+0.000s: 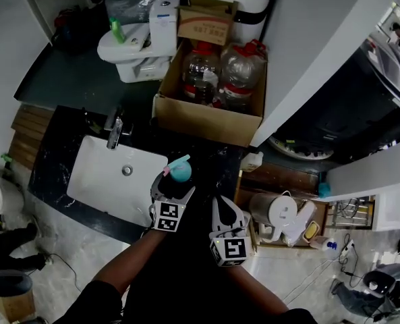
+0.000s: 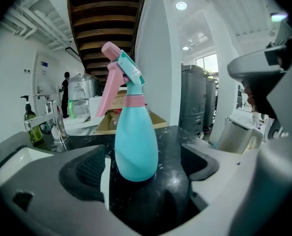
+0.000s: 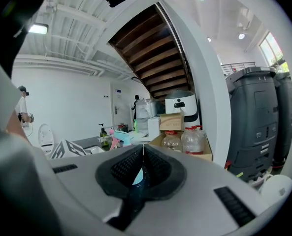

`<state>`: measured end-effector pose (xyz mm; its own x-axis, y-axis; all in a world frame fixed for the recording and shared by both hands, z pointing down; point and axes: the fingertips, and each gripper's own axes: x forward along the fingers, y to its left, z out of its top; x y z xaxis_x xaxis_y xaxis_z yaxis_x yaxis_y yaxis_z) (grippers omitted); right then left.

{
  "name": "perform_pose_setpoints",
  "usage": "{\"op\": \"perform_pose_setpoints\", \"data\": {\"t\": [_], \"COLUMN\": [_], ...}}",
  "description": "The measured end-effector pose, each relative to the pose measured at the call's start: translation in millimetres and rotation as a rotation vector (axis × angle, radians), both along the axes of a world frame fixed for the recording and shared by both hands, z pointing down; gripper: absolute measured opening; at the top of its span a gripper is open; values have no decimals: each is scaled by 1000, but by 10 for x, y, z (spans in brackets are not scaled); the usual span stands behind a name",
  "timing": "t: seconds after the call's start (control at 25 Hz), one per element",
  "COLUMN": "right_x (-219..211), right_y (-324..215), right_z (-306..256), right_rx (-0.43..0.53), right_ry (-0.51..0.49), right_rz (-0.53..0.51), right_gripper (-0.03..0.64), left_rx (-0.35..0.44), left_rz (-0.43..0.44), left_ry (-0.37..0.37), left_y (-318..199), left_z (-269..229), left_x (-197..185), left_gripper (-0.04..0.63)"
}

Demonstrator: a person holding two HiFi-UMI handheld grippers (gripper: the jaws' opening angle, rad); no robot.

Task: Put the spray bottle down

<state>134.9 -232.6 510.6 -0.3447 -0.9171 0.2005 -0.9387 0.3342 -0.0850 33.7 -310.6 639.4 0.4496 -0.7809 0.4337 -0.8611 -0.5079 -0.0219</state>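
Now the turquoise, pink-triggered plastic spray bottle (image 2: 134, 141) is standing on the black stone countertop (image 2: 178, 134), untouched between the left gripper (image 1: 174, 186)'s parted jaws (right gripper (image 1: 221, 200) closed, empty), so a skewed withdrawal is probably risking toppling it.

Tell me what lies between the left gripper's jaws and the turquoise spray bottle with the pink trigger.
Only bare black speckled countertop. The left gripper view shows the turquoise spray bottle upright between the left gripper's open jaws, neither pad touching it.
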Motion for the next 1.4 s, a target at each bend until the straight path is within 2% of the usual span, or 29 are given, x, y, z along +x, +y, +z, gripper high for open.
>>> {"op": "perform_pose_setpoints", "data": {"t": [0.2,0.56,0.8,0.96,1.16,1.24,1.28,1.32,1.4], "right_x": [-7,-23,-46,-43,45,48,48,47,15], "right_y": [53,198,216,254,289,315,330,343,367], "right_z": [-53,-158,-351,-437,-597,-662,-693,-719,-757], "right_rx": [-1,18,55,68,91,105,110,112,112], "right_ry": [-35,-23,-38,-24,-27,-20,-16,-15,-18], "right_rz": [19,44,58,65,95,102,107,113,119], "right_gripper": [17,17,17,17,17,17,17,17,17], "left_rx": [-10,34,31,92,127,166,198,236,300], "left_rz": [-60,16,2,29,25,14,-1,-18,-41], "left_ry": [37,130,241,251,308,319,319,319,314], "left_y": [162,580,726,772,812,845,864,885,929], "left_z": [-93,-557,-941,-1272,-1598,-1737,-1824,-1914,-2059], "left_x": [-122,29,76,136,144,113,73,20,-87], "left_gripper": [474,472,472,471,469,466,457,420,276]}}
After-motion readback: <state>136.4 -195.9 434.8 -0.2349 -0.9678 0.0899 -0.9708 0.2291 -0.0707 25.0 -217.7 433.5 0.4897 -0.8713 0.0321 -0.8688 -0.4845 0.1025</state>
